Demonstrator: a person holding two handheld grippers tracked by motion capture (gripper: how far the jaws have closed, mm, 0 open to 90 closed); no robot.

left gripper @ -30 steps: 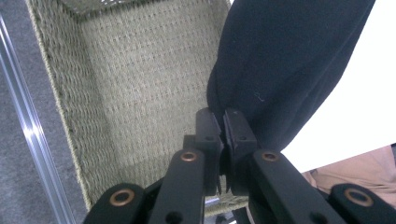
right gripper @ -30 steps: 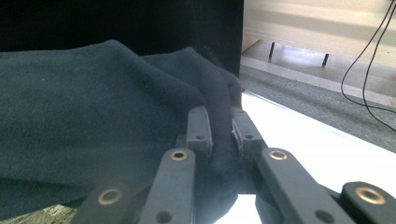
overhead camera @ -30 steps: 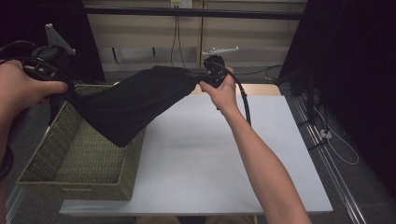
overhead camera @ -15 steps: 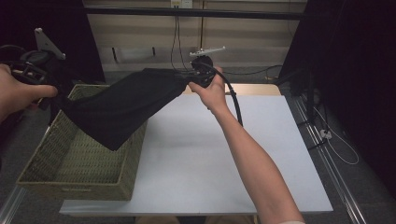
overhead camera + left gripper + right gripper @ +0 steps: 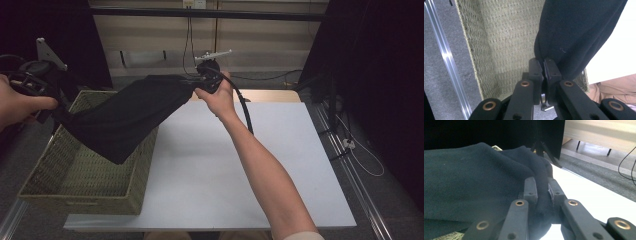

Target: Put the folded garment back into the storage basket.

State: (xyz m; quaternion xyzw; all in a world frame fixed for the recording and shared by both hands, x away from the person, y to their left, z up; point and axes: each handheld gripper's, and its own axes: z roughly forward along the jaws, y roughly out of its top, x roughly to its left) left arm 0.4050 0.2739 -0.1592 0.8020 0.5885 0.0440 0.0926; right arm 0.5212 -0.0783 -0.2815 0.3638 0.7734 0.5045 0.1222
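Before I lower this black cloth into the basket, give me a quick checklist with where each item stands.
1. Left tongs shut on the black cloth: ok.
2. Right tongs shut on the cloth's other end: ok.
3. Cloth hangs over the basket: partly, its right end is above the white table: not ok.
4. Basket floor bare where seen: ok.
5. Cloth clear of the basket's rim: cannot tell.

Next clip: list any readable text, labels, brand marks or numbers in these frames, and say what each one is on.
None: no readable word, number or brand mark in any view.
Black cloth: plain; a small pale fleck shows in the left gripper view, not lettering.
Woven basket: no tag or print.
White table: bare surface, no markings.
Left gripper and right gripper: black fingers with brass rivets, no lettering.
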